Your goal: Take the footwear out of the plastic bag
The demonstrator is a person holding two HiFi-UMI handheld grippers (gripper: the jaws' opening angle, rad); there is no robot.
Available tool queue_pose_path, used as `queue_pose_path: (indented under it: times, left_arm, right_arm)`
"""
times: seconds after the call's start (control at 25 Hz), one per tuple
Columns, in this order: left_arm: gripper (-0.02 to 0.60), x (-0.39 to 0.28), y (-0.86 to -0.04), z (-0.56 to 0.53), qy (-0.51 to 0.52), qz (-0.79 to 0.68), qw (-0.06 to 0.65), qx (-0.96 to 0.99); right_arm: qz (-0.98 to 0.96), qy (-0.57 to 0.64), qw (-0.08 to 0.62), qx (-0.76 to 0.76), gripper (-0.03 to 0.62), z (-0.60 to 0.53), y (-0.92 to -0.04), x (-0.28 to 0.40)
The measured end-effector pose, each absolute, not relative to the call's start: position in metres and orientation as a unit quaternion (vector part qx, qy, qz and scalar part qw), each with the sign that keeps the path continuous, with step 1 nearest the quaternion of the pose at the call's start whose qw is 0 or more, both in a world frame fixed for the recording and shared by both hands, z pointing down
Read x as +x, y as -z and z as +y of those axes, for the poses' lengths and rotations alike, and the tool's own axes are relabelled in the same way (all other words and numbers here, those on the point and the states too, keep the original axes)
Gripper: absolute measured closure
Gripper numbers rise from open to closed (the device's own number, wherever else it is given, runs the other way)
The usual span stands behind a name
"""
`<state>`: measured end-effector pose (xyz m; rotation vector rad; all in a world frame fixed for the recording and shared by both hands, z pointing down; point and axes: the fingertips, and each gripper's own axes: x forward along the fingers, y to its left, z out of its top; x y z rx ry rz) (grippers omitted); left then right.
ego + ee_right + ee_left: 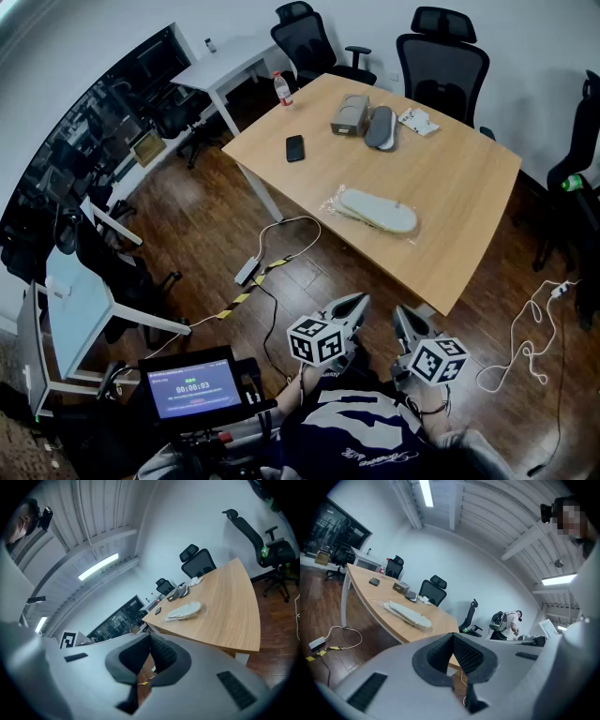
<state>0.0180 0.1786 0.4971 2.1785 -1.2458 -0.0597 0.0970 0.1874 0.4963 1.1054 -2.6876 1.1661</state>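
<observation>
Wood desk [450, 202] dead ahead. Footwear [380, 210] lies flat on it near the near-left edge, pale grey-green, fully inside the clear plastic bag [338, 203].

Left tongs [359, 300] and right tongs [401, 312]: both pinched fully together, nothing between the pads. They sit side by side, low and close to the person's body over the floor, well short of the desk. The desk's near edge lies between them and the bag.

Other things on the desk, all on the far half:
- black phone [294, 147], closest to the bag but well apart from it
- tan box [350, 114] with a grey shoe [381, 127] right against its right side
- white packet [418, 120] just right of the shoe
- bottle [282, 89] with a red label at the far-left corner

Floor, left of the desk: white power strip [247, 272] with a looped cable, plus yellow-black striped tape [246, 292]. Floor, right: loose white cable [523, 349]. Black office chairs [441, 58] ring the far and right sides. White side desk [225, 64] stands far left.

Writing: the blue screen [192, 387] near left shows a timer that looks like 00:00:03, with the other lines too small to read. Bottle label unreadable. Cubes on the tongs carry black-and-white square markers only.
</observation>
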Motion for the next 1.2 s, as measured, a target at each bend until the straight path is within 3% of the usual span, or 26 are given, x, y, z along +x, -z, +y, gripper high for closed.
queue_pose_path:
  times: [0.72,1.2]
  left_arm:
    - [0.578,-0.073,-0.527,0.032,0.033,-0.490,0.336,0.804]
    - [0.578,-0.149,-0.573,-0.068,0.013,-0.463,0.410,0.786]
  right_arm:
    - [-0.850,-0.374,0.011,0.370,0.597,0.057,-0.504,0.044]
    - [-0.821,-0.381,0.003,0.425,0.597,-0.038,-0.510,-0.004]
